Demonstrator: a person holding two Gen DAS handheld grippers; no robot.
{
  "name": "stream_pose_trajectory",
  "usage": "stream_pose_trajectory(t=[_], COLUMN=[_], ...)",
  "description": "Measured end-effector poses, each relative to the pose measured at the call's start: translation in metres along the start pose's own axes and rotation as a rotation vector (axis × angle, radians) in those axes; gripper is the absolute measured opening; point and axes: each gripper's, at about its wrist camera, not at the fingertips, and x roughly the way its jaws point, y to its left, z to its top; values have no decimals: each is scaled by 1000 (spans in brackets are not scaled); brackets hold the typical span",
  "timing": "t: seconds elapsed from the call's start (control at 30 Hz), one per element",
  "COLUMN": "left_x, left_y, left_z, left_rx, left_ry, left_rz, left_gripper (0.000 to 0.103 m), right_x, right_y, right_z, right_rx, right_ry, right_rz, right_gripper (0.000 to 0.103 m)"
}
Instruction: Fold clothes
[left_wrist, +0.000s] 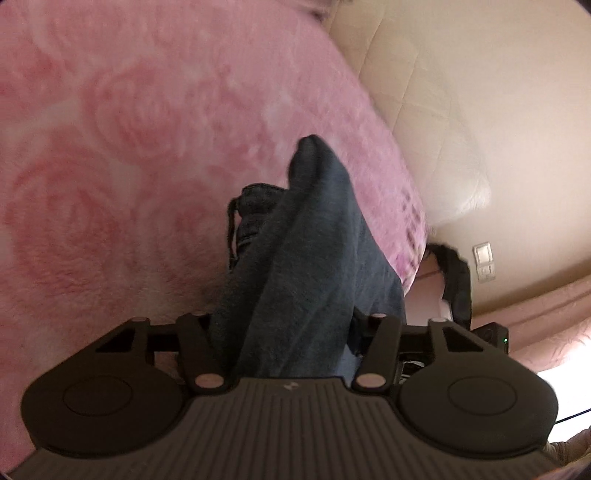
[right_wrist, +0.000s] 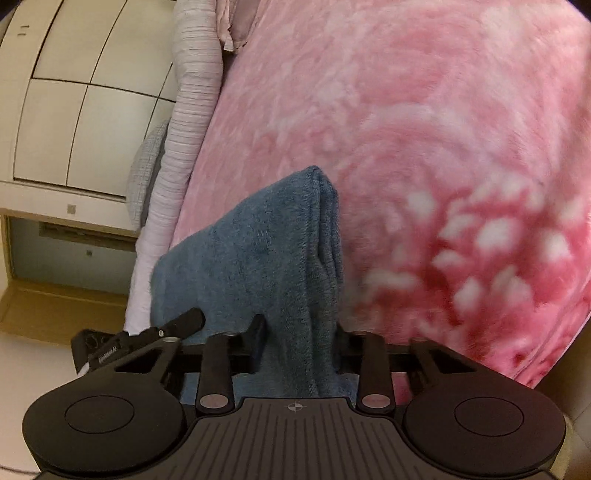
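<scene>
the pink rose blanket (right_wrist: 443, 147) fills most of both views, bare and open toward twelve o'clock. on it lies the blue fleece garment (right_wrist: 258, 251), bunched between each pair of fingers and rising away toward twelve. the right gripper (right_wrist: 299, 343) is clamped on its folded edge; the left gripper (left_wrist: 291, 332) likewise pinches a dark fold of it. the bed edge runs at nine o'clock in the right view, beside a white cabinet (right_wrist: 74, 110). only the left view shows a drawstring (left_wrist: 232, 229) and a wall switch (left_wrist: 484, 262) at three.
</scene>
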Motion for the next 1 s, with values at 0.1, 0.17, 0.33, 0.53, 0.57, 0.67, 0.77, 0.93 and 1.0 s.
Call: stream_pose_trajectory(t=[0.1, 0.17, 0.33, 0.53, 0.57, 0.67, 0.77, 0.93, 1.0], left_x=[-52, -92, -192, -293, -307, -354, -400, -487, -528], left_y=[-41, -70, -133, -160, -159, -144, -119, -59, -25], left_z=[-4, -10, -30, -55, -60, -76, -90, -103, -113], left_rx=[41, 68, 110, 64, 53, 22, -7, -37, -64], left_ry=[-112, -188, -368, -511, -530, -587, -648, -693, -697], left_rz=[38, 76, 183, 341, 364, 419, 449, 476, 474], left_gripper=[48, 48, 48, 48, 48, 48, 48, 48, 48], right_x=[-16, -27, -42, -2, 7, 38, 71, 144, 172], right_y=[32, 60, 143, 244, 255, 288, 325, 383, 404], right_z=[1, 3, -2, -25, -31, -55, -90, -161, -193], right_rx=[-44, -76, -169, -249, -253, -276, -319, -349, -342], right_ry=[5, 25, 102, 247, 272, 345, 403, 456, 471], right_rz=[71, 120, 252, 360, 370, 397, 423, 440, 430], right_gripper=[27, 27, 27, 27, 27, 27, 27, 27, 27])
